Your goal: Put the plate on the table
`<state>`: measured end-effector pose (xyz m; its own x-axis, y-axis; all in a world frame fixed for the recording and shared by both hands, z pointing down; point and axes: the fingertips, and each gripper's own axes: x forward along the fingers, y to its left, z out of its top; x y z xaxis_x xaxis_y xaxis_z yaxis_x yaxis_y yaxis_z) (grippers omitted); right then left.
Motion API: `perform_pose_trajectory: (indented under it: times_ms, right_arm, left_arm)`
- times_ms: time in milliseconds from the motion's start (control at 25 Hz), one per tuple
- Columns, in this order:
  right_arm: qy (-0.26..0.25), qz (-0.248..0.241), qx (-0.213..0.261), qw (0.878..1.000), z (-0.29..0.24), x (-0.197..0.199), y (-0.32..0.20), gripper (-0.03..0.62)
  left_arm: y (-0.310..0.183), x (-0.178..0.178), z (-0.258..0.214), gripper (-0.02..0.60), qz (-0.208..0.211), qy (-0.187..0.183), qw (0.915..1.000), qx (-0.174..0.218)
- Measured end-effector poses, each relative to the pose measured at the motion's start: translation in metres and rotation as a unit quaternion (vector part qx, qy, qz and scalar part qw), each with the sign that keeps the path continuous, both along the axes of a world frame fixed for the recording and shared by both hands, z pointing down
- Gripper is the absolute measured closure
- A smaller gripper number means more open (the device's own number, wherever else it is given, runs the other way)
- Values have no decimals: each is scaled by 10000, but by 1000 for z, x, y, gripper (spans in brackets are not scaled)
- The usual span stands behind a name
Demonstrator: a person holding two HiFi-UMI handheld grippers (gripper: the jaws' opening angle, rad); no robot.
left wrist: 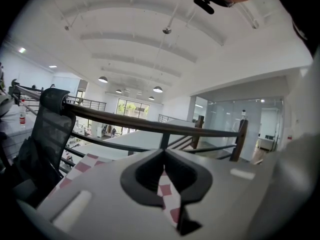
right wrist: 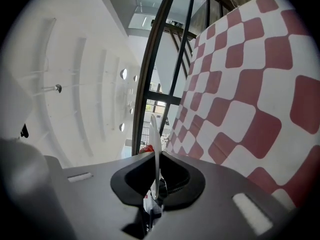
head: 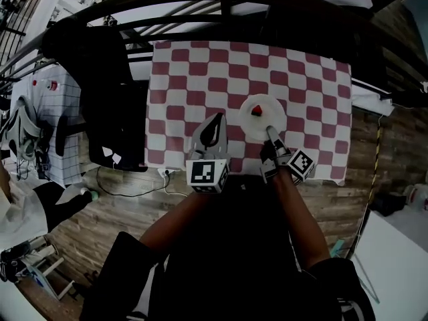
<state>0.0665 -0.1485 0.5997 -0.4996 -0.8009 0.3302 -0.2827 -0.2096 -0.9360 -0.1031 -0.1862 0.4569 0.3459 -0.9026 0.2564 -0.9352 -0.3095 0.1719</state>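
Dark garment (head: 100,99): draped over a chair at the table's 9 o'clock side, in the head view.
Table (head: 200,65): covered with a red-and-white checked cloth; a dark railing (head: 267,5) curves past at its 12 o'clock edge.
Left gripper (head: 217,119): over the cloth near the table's 6 o'clock edge, at about 8 o'clock from the plate and apart from it.
Left gripper jaws: in its own view the left gripper (left wrist: 163,151) has its tips pressed together with nothing pinched; only checked cloth shows through the gap behind them.
Plate (head: 271,107): small, round and plain white, over the right half of the table; whether it rests on the cloth cannot be told.
Red object (head: 256,110): small, sitting on the plate just toward 9 o'clock of its middle.
Right gripper (head: 269,129): reaches the plate's rim at about 5 o'clock.
Right gripper jaws: in its own view the right gripper (right wrist: 156,154) is clamped on the plate (right wrist: 155,134), seen edge-on as a thin white blade, with the red object (right wrist: 146,148) just behind it.
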Motion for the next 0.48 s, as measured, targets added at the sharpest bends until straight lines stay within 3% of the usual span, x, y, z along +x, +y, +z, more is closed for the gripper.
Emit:
perform_pose_trajectory:
  times_ms: [120, 240, 480]
  right_arm:
    - [-245, -1, 138, 9996, 8, -1, -12, 577]
    - [8, -54, -119, 9999, 29, 10, -16, 577]
    - [-204, -126, 110, 9997, 44, 9, -36, 578]
  left_arm:
    - [-10, 5, 6, 572, 27, -79, 9999, -60]
    - [-21, 11, 12, 572, 16, -147, 9998, -129]
    - [-37, 19, 24, 572, 74, -229, 9994, -242]
